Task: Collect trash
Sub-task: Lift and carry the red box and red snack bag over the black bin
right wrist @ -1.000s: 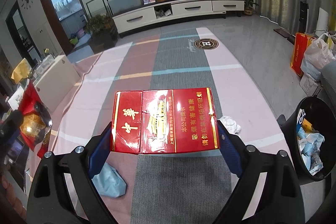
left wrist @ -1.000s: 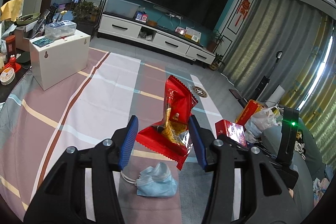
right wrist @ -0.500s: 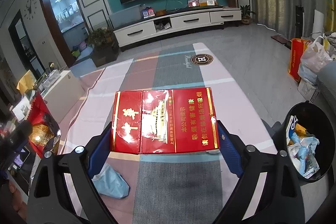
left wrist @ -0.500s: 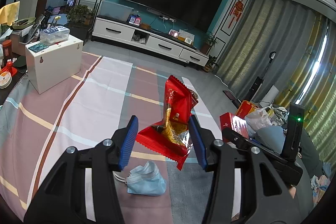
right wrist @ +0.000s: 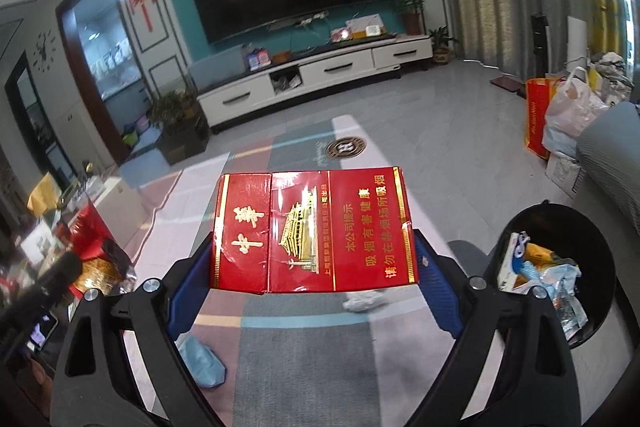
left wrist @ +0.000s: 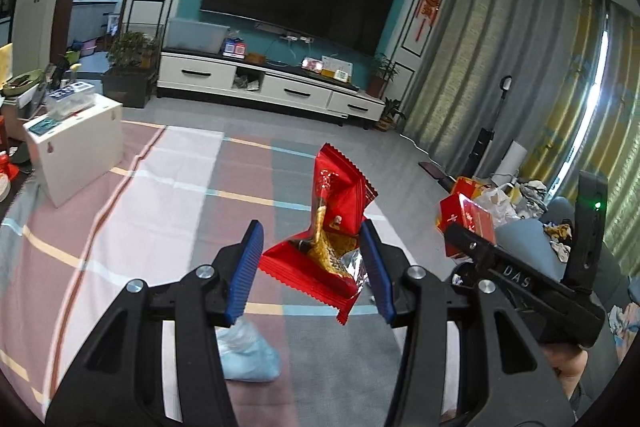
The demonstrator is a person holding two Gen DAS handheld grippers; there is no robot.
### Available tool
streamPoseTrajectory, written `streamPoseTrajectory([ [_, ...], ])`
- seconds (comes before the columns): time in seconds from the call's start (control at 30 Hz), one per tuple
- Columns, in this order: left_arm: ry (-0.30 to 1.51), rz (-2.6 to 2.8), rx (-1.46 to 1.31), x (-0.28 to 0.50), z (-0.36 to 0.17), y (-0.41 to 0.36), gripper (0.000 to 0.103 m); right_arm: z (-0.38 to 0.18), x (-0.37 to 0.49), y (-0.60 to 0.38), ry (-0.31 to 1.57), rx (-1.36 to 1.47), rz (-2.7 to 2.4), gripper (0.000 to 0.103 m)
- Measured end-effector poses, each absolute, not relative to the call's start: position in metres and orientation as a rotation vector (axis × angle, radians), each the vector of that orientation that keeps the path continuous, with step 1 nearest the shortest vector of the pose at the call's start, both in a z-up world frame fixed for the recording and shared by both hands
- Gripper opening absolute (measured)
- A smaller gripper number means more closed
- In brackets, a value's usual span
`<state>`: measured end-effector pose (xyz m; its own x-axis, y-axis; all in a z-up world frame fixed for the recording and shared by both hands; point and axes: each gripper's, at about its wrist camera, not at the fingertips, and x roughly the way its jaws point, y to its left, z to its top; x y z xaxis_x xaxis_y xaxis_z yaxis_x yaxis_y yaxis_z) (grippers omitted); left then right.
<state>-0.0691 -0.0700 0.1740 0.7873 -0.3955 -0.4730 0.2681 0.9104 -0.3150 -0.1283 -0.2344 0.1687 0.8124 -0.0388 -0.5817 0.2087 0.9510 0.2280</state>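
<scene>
at the far left of the left wrist view a white boxy cabinet [left wrist: 76,147] stands on the left edge of the striped carpet [left wrist: 160,195], which is soft, flat and banded in pink, white and grey. low in that view a crumpled pale blue face mask [left wrist: 250,357] lies on the carpet, partly hidden under the left tong's blue ribbed pad. the left tongs [left wrist: 314,269] pinch a red crinkly foil snack wrapper [left wrist: 332,227] with zigzag edges; its lower part sits between the two pads and its upper part sticks up above them, twisted.

in the right wrist view the right tongs [right wrist: 314,281] clamp a flat, glossy red cigarette carton [right wrist: 312,231] with gold print, held crosswise so both ends meet the blue pads and its face fills the gap. beneath it, on the carpet, lies a small white crumpled tissue [right wrist: 366,301]. at the right edge stands a round black trash bin [right wrist: 600,291], with paper and plastic scraps inside, well apart from the carton and lower.
</scene>
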Motion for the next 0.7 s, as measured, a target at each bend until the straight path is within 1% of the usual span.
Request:
streamPoseTrajectory([
  [0.33,0.561,-0.465,-0.216,-0.069,0.175,-0.143,0.05,0.177,-0.166,-0.3,0.534,0.394,-0.291,0.09],
  [0.7,0.613,-0.652,-0.196,-0.069,0.16,-0.241,0.05,0.167,-0.215,-0.373,0.483,0.539,-0.527,0.09],
])
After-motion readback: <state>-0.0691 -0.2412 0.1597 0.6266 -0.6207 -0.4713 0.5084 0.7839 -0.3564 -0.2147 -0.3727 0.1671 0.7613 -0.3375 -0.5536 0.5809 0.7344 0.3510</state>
